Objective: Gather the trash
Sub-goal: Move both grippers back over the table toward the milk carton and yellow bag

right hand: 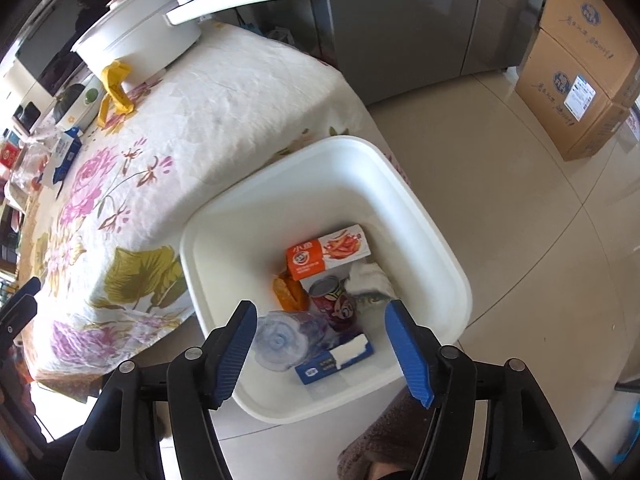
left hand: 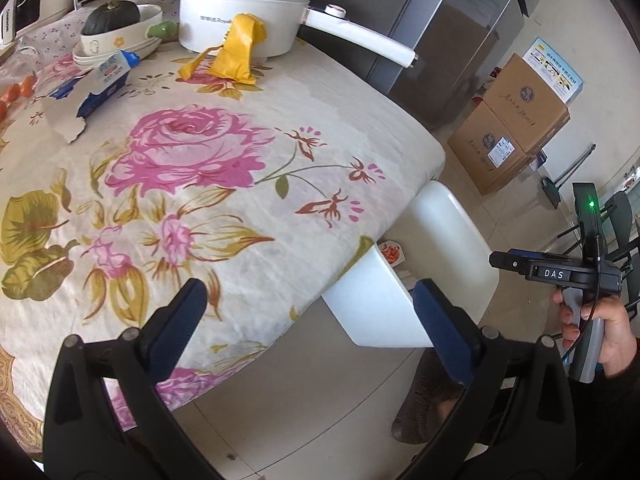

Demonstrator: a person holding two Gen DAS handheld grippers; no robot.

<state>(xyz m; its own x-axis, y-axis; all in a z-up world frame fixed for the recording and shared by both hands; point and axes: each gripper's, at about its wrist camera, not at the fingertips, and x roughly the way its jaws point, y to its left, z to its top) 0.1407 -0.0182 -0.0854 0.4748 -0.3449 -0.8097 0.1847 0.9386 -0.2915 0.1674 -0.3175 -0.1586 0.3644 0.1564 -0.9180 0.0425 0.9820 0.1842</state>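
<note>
Two grippers, both spread wide and holding nothing: the left gripper over the edge of the floral-clothed table, the right gripper above one white rectangular plastic bin standing on the floor against the table. The right wrist view alone shows the bin's contents: one orange snack box, one purple can, one crushed clear bottle, one blue carton, one white tissue. The left wrist view alone shows, in full, one yellow crumpled wrapper and one torn blue-and-white carton lying on the table near the white long-handled pot.
</note>
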